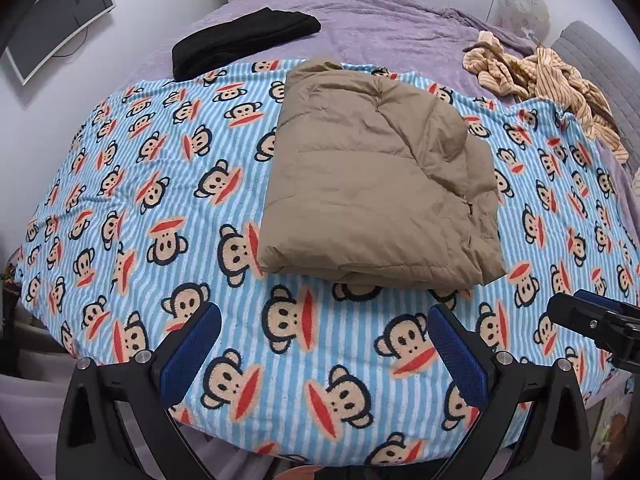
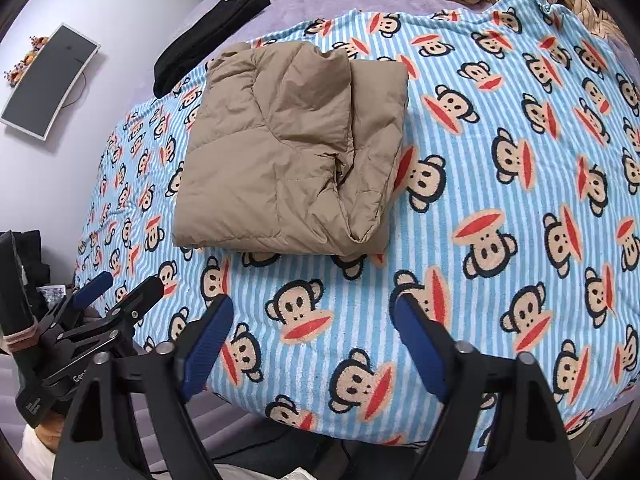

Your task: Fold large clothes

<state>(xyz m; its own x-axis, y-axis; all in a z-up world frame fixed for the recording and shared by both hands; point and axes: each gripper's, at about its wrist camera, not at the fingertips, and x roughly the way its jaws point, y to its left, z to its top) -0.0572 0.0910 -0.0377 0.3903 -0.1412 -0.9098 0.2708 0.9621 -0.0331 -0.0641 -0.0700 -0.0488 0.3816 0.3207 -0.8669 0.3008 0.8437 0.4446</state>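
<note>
Both cameras ride on the hand-held tongs and look steeply down over the near edge of the bed (image 1: 360,12), toward its far side. The left wrist view sits near the folded tan jacket (image 1: 372,184), which fills its middle. The right wrist view hangs further right, so the jacket (image 2: 288,152) lies left of centre. Both share the monkey-print blanket (image 1: 140,184), the jacket, and the wall screen (image 2: 48,80) at far left.

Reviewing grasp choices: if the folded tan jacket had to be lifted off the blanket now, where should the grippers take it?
Probably by the tan jacket's near folded edge, one gripper at each corner, coming in low from the front. That edge lies thick, straight and closest; the top layers look loose and puffy.
</note>
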